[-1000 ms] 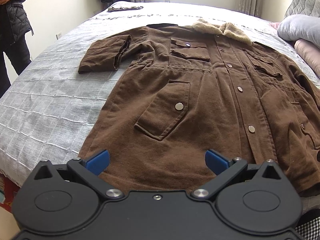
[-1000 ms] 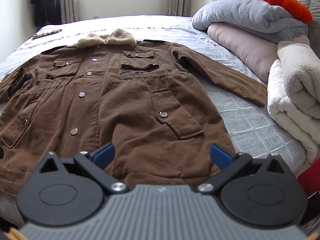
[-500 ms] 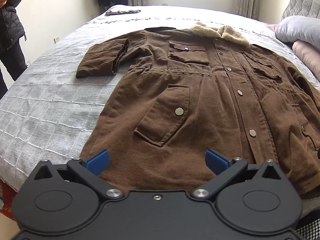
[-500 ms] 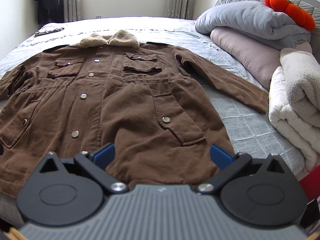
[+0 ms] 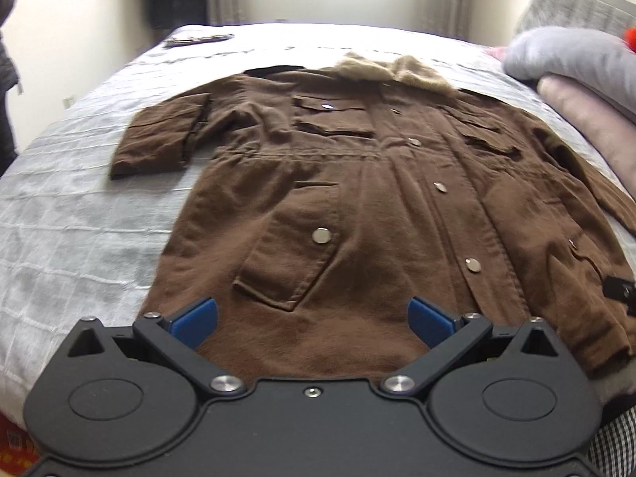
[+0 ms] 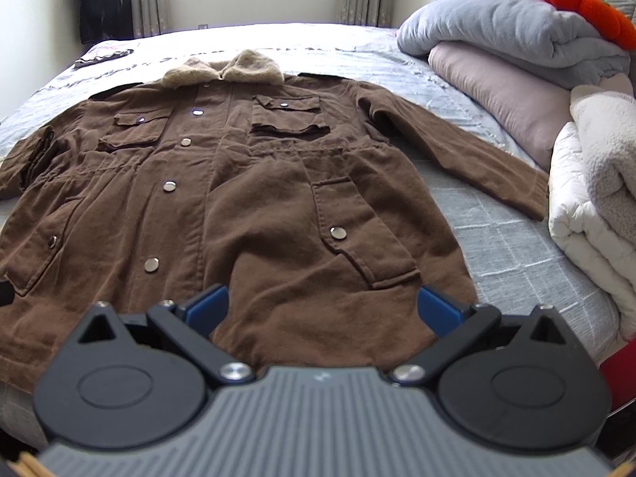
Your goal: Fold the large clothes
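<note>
A long brown coat point(image 5: 377, 206) point(image 6: 246, 198) with a tan fleece collar point(image 6: 222, 67) lies face up and buttoned on the grey bed point(image 5: 79, 214). Its left sleeve point(image 5: 159, 139) is folded back on itself; its right sleeve point(image 6: 457, 151) stretches out toward the pillows. My left gripper point(image 5: 312, 314) hovers open over the hem on the coat's left half, blue fingertips point(image 5: 194, 318) wide apart. Over the hem on the right half, my right gripper point(image 6: 322, 306) is open too, and neither holds anything.
Stacked grey and pink pillows point(image 6: 508, 59) and a white folded blanket point(image 6: 596, 183) crowd the bed's right side, an orange plush point(image 6: 584, 8) on top. A small dark item point(image 6: 101, 55) lies at the bed's far left corner. A person point(image 5: 6, 79) stands at the left.
Both grippers have moved forward and a little lower over the coat's hem. The left view has swung to the right, so the person has slid almost out of frame. The coat lies as before.
</note>
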`<action>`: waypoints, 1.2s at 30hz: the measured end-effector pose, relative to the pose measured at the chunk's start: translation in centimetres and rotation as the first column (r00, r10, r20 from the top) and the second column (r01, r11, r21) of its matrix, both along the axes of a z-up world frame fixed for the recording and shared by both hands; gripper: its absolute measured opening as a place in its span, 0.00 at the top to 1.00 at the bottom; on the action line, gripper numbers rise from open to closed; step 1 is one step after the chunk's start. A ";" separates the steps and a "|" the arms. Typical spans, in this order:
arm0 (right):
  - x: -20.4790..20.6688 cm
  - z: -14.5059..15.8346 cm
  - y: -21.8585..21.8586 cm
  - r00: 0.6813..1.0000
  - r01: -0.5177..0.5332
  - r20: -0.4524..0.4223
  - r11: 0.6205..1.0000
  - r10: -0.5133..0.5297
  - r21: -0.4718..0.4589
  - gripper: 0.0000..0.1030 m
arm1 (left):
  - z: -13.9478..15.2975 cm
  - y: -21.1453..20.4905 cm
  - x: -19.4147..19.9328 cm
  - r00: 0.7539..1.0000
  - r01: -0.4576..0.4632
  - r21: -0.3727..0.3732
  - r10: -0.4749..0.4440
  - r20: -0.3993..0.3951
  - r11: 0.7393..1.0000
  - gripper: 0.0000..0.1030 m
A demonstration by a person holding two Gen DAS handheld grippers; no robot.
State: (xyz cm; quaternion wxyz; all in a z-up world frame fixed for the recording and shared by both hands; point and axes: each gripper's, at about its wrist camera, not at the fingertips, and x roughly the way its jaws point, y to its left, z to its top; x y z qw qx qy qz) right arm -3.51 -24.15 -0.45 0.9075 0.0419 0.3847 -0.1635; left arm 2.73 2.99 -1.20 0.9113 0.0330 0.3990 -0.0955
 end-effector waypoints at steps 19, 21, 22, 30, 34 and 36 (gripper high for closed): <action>0.3 -1.3 -9.6 0.994 -0.070 -0.063 0.977 0.085 0.202 0.00 | -1.2 7.0 3.6 0.986 0.133 -0.085 -0.141 -0.091 0.987 0.00; -0.5 -1.7 -12.3 0.998 -0.045 -0.039 0.959 0.058 0.281 0.00 | -1.3 9.2 4.1 0.986 0.123 -0.109 -0.134 -0.102 0.986 0.00; -0.9 -2.0 -13.6 0.999 -0.032 -0.026 0.947 0.043 0.321 0.00 | -1.4 10.4 4.3 0.986 0.111 -0.124 -0.125 -0.108 0.986 0.00; -3.6 -5.9 -19.1 0.999 0.035 0.004 0.822 -0.045 0.568 0.07 | -4.5 17.6 5.2 0.965 0.031 -0.400 -0.132 -0.229 0.916 0.04; -3.9 -8.4 -19.3 0.998 0.012 0.033 0.739 -0.047 0.674 0.24 | -7.7 17.6 5.4 0.941 -0.032 -0.544 -0.158 -0.298 0.838 0.19; -4.2 -8.4 -18.8 0.997 -0.012 0.062 0.741 -0.039 0.671 0.27 | -7.8 17.5 4.8 0.949 -0.034 -0.580 -0.156 -0.274 0.814 0.23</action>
